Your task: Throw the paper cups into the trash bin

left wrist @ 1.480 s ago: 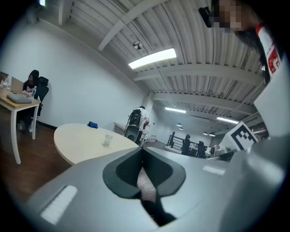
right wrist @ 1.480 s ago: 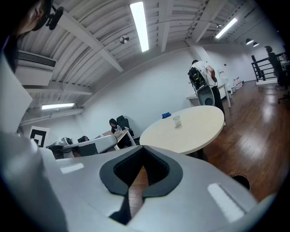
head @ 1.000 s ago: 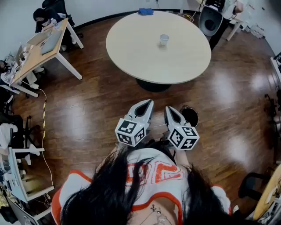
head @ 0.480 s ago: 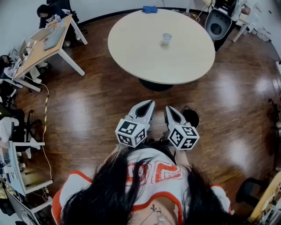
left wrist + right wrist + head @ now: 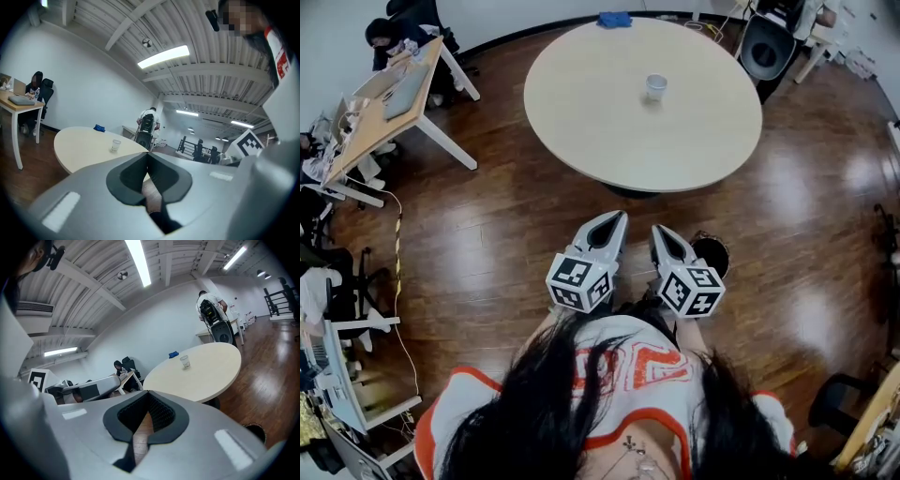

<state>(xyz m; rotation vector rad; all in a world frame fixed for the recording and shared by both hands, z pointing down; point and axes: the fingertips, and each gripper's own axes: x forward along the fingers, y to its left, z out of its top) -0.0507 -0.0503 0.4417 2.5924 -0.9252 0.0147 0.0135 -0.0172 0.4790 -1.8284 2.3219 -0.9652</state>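
Note:
One paper cup [image 5: 655, 86] stands upright on the far half of a round beige table [image 5: 609, 122]. It also shows small in the left gripper view, cup [image 5: 116, 146], and in the right gripper view, cup [image 5: 185, 361]. A dark trash bin [image 5: 713, 251] stands on the wood floor under the table's near edge, partly hidden by my right gripper [image 5: 658, 231]. My left gripper [image 5: 619, 217] is held beside it, close to my chest. Both are shut with nothing between the jaws and point toward the table, well short of the cup.
A blue cloth [image 5: 614, 19] lies at the table's far edge. A wooden desk [image 5: 389, 94] with a seated person stands at the left, a black speaker [image 5: 766, 47] beyond the table at the right. A cable [image 5: 396, 244] runs along the floor at the left.
The table's near edge has come slightly closer in the head view. Both grippers keep the same place in front of my chest, jaws still shut.

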